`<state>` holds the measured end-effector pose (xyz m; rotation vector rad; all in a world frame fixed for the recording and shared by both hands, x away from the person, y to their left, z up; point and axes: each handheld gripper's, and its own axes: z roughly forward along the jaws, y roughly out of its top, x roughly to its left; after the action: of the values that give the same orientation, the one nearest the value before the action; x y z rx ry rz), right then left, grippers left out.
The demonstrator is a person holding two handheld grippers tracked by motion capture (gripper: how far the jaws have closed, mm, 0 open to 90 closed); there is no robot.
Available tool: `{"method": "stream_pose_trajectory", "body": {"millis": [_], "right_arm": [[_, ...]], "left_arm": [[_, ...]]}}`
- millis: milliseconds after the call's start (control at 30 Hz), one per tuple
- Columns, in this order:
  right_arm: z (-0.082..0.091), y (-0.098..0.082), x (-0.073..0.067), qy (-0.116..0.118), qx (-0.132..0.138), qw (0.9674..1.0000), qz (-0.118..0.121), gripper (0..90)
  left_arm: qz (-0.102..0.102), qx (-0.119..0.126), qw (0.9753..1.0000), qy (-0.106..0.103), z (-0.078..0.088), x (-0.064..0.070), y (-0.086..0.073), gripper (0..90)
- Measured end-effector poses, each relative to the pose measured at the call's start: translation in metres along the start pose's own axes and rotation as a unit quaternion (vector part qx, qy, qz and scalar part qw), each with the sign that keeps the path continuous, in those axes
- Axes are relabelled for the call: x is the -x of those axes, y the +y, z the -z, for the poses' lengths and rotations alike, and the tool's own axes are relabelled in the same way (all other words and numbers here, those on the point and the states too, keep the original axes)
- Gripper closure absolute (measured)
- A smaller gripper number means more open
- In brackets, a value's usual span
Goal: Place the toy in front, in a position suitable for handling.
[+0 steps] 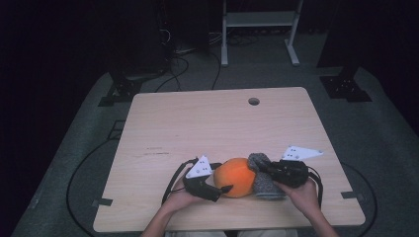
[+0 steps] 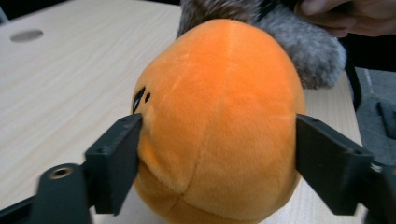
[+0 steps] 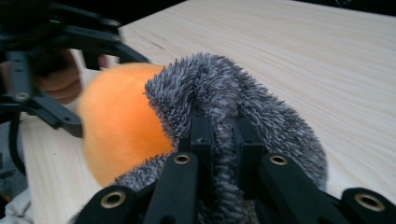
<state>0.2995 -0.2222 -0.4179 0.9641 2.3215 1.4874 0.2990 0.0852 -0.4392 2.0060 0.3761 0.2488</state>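
Note:
An orange round plush toy (image 1: 237, 177) (image 2: 219, 93) (image 3: 116, 121) with a small black eye mark lies on the wooden table (image 1: 207, 123) near its front edge. My left gripper (image 1: 225, 189) (image 2: 217, 140) has a jaw against each side of it, pressing lightly on the fabric. A grey furry plush piece (image 1: 264, 186) (image 2: 303, 46) (image 3: 210, 84) lies against the right side of the orange toy. My right gripper (image 1: 262, 170) (image 3: 224, 135) is shut on a fold of this grey fur, with the jaws almost together.
The table has a round cable hole (image 1: 254, 101) at the back right. Both hands rest close to the front edge (image 1: 227, 228). Beyond the table are a white metal frame (image 1: 259, 29), dark stands and cables on a grey floor.

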Motion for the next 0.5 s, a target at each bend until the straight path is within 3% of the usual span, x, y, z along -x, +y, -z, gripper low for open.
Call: {"method": "stream_pose_trajectory", "body": {"millis": [133,200,300,367,500], "right_arm": [[0.004,-0.003,0.008,-0.02,-0.013,0.9996,-0.013,80.9],[0.008,0.0,0.007,-0.015,-0.005,0.9997,-0.018,81.0],[0.009,0.005,-0.001,0.001,0.011,0.9999,-0.004,80.9],[0.005,0.005,-0.002,-0.007,-0.002,1.0,0.007,80.9],[0.003,-0.002,0.008,-0.029,-0.022,0.9993,-0.005,80.9]], "left_arm": [[-0.017,-0.003,0.9998,0.006,0.0,0.003,0.0,25.8],[-0.026,-0.009,0.9996,0.006,0.001,0.004,-0.001,27.5],[-0.03,-0.008,0.9995,0.006,0.001,0.005,-0.003,28.2],[-0.031,-0.009,0.9995,0.006,0.002,0.004,-0.003,28.8],[-0.03,-0.006,0.9995,0.01,0.001,0.005,-0.003,29.8]]}}
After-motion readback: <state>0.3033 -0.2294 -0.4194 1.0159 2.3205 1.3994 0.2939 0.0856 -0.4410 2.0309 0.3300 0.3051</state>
